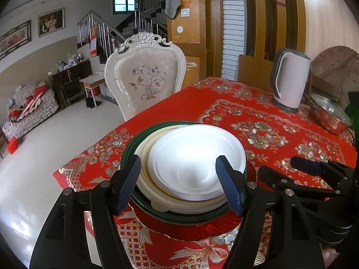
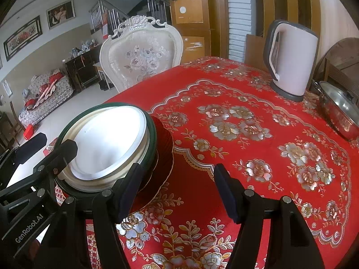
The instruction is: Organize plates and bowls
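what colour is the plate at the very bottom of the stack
Red, with a thin gold scalloped edge. The bottom plate shows best in the left wrist view.

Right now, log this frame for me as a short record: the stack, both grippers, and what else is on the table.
stack: white plate on cream dish, in green bowl, on red plate
left gripper: open, straddling the stack's near edge, no grip seen
right gripper: open, over bare tablecloth, right of the stack
also on table: kettle, steel pan
chair: at far edge
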Available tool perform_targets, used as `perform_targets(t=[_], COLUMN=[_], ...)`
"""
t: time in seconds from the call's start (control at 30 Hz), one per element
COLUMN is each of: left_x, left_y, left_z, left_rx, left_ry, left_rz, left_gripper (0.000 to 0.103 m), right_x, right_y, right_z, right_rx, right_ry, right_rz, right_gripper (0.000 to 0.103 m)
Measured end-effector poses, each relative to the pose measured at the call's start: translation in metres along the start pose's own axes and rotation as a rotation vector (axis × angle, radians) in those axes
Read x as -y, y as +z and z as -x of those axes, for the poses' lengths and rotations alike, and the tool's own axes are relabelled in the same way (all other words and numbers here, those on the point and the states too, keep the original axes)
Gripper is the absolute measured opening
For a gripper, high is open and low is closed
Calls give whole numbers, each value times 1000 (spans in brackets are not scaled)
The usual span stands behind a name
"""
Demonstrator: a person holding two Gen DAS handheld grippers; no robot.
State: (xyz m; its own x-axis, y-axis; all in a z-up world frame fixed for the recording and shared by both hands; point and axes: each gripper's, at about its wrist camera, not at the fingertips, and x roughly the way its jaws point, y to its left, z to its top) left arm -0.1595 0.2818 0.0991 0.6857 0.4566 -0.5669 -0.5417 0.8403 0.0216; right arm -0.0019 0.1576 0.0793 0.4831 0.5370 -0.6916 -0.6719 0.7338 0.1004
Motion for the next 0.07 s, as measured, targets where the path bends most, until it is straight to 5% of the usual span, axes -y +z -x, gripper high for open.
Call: perform_targets(t=[0.07], left_x=[0], left_y=[0], left_z=[0], left_rx=[-4], left_ry=[-7], left_rz=[5], left_gripper=[70], right_x=[0], right_y=[0], right_z=[0], right_rx=[-1], right_ry=[2], right_rz=[0], right_gripper=[67])
